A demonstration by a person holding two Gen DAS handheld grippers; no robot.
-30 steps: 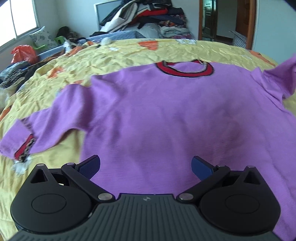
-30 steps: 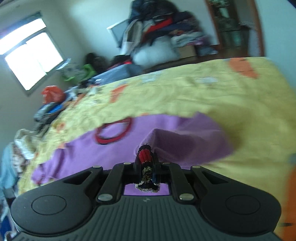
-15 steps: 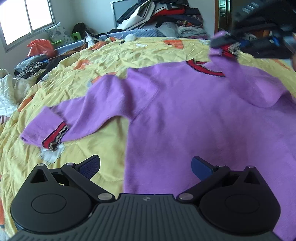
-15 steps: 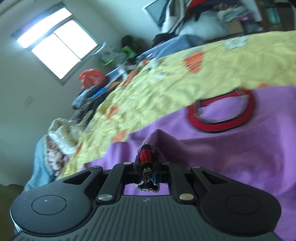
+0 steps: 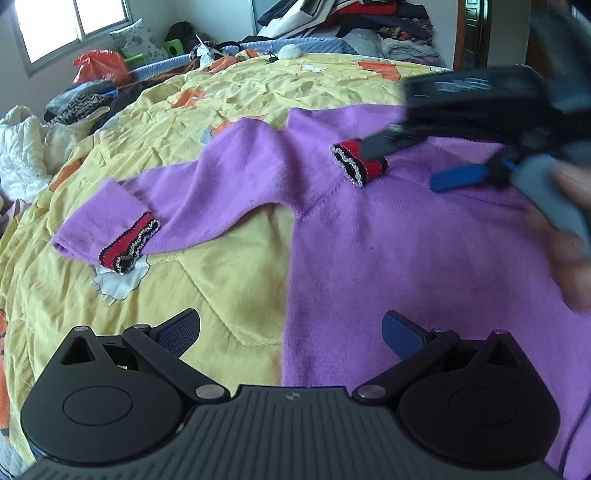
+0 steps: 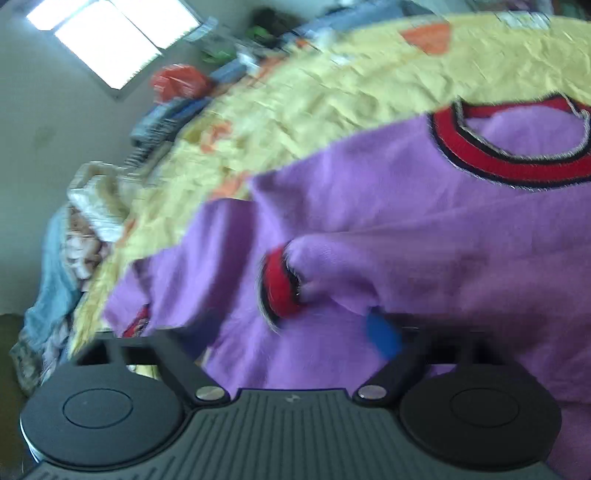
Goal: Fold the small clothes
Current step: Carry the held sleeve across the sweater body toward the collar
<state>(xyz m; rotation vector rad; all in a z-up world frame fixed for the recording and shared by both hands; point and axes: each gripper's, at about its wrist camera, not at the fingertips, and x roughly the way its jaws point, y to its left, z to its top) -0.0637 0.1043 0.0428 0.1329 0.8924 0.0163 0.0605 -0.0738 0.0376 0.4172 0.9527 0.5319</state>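
Fuzzy purple knit sweater [image 5: 388, 236] on crumpled yellow quilt [image 5: 229, 280]; both grippers' jaws spread, empty.

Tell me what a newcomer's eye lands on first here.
The purple sweater, spread across the yellow bedspread. One red-striped cuff is folded onto its chest, right by the open right gripper; the other sleeve lies stretched out to the left. Behind, a heap of clothes lines the wall.

Both wrist views close over sweater [image 5: 388, 236].
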